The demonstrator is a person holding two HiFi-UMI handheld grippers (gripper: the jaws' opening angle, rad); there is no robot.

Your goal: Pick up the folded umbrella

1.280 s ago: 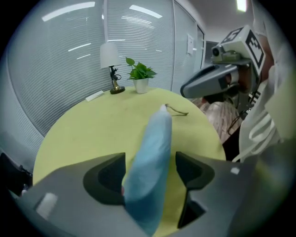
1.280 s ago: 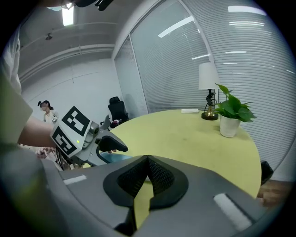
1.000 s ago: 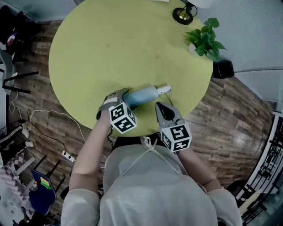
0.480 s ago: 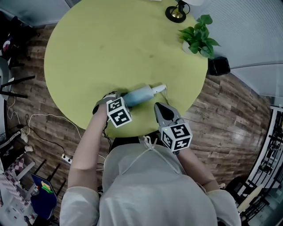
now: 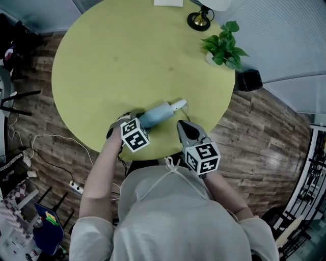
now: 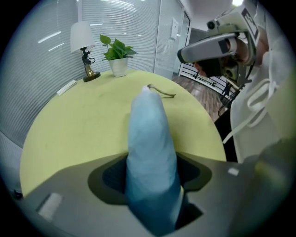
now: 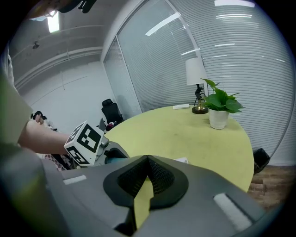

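The folded umbrella [image 5: 158, 113], pale blue with a white handle [image 5: 178, 105], lies on the round yellow-green table [image 5: 127, 61] near its front edge. My left gripper [image 5: 130, 118] points steeply down over the umbrella's left end. In the left gripper view the umbrella [image 6: 150, 148] fills the gap of that gripper [image 6: 150, 178]; the jaws are closing and both pads touch the fabric. Its cord [image 6: 162, 91] trails off the far tip. My right gripper [image 5: 182, 125] hovers just right of the umbrella, shut with nothing in it; the right gripper view [image 7: 147, 159] shows its tips meeting.
A potted plant [image 5: 222, 46] and a small lamp [image 5: 199, 19] stand at the table's far right, with a white paper [image 5: 168, 2] at the far edge. A black object [image 5: 248, 80] sits on the wooden floor beside the table. Cables lie on the floor at left.
My left gripper has tipped further down over the umbrella's left end and its jaws have narrowed onto the fabric. The right gripper has stayed where it was.
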